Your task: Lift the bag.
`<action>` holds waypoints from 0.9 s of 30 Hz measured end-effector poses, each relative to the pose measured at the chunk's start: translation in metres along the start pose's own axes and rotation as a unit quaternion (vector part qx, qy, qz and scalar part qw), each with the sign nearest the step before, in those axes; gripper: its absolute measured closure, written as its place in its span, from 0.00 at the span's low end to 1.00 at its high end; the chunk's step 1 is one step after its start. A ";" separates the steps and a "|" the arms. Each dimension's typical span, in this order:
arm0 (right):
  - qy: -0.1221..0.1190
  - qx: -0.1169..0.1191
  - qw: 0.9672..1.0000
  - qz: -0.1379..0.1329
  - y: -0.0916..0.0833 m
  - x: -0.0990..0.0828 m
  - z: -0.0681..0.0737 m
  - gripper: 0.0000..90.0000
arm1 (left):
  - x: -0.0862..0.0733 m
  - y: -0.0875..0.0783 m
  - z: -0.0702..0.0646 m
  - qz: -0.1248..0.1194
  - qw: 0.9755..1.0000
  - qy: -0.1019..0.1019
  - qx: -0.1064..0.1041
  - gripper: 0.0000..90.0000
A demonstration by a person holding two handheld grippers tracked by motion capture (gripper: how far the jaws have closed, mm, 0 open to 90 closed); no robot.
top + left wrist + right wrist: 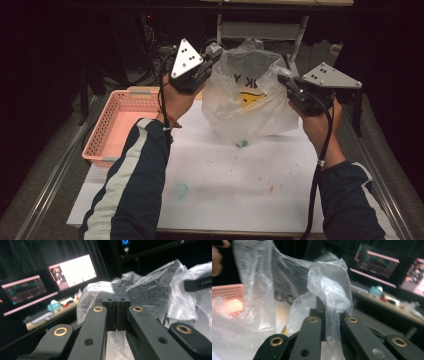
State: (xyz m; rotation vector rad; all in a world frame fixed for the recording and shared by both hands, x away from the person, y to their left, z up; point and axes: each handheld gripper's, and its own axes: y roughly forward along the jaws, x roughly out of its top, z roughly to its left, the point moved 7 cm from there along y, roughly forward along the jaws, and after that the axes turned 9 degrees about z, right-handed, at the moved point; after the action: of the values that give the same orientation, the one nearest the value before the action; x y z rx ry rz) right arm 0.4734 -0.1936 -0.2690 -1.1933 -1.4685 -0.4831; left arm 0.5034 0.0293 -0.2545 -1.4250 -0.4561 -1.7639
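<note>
Navy sleeves (131,185), white stripe down left one. Black left gripper (212,56) and right gripper (284,80), each topped by grey three-cornered plate with dark dots. Brass rivets on jaw links. Black cables trailing along forearms.

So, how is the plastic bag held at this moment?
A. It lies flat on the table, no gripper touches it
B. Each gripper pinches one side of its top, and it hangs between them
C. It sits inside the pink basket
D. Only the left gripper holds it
B: the left gripper and the right gripper are each shut on the bag near its top, which hangs between them over the table.
</note>
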 end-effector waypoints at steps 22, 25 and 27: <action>0.069 -0.081 0.984 0.142 0.078 -0.076 -0.074 0.99 | -0.067 0.066 -0.003 0.126 0.990 -0.058 0.027 0.52; 0.077 -0.082 0.982 0.149 0.080 -0.082 -0.078 0.97 | -0.076 0.066 -0.008 0.132 0.989 -0.057 0.025 0.47; 0.079 -0.082 0.982 0.151 0.081 -0.085 -0.078 0.94 | -0.082 0.066 -0.009 0.139 0.988 -0.057 0.025 0.43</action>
State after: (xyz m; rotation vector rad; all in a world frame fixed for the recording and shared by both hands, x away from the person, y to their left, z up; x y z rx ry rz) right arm 0.5696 -0.2594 -0.3484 -1.4462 -1.1040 -0.4852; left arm 0.5512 0.0118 -0.3472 -1.4821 -0.3404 -1.4452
